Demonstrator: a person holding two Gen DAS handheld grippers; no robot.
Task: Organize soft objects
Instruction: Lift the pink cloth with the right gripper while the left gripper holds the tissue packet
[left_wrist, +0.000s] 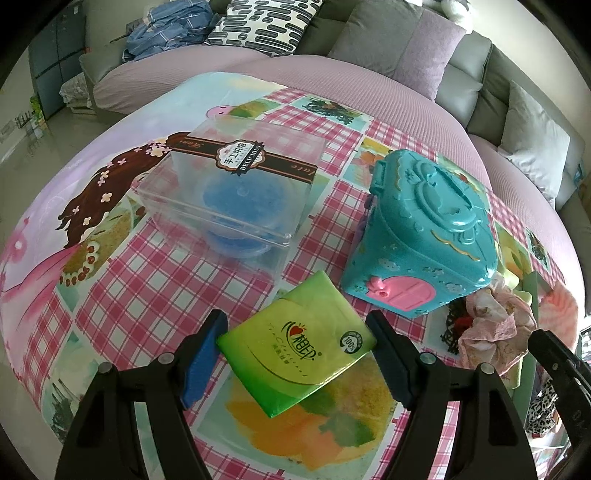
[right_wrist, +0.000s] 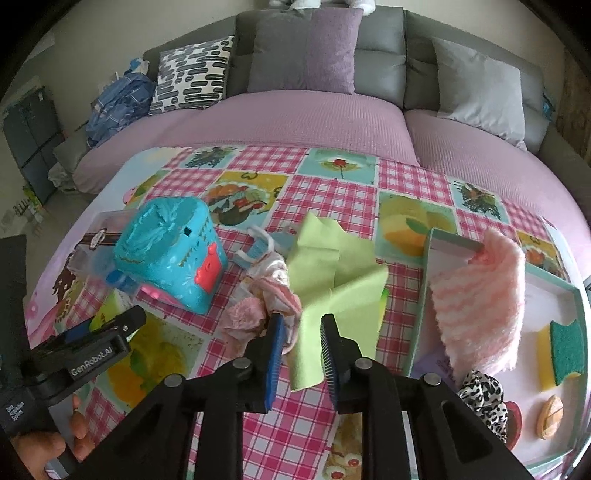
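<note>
A green tissue pack lies flat on the patterned tablecloth. My left gripper hovers over it, open wide, one finger on each side, pads apart from it. In the right wrist view, my right gripper stands open a little, and a fold of the light-green cloth lies between its jaws without being pinched. A pink frilly scrunchie lies just left of that gripper. A fluffy pink cloth hangs over the rim of the shallow box, which holds a yellow-green sponge.
A teal toy house and a clear plastic box with a blue item stand behind the tissue pack. A leopard-print scrunchie lies by the shallow box. The sofa with cushions runs along the table's far edge.
</note>
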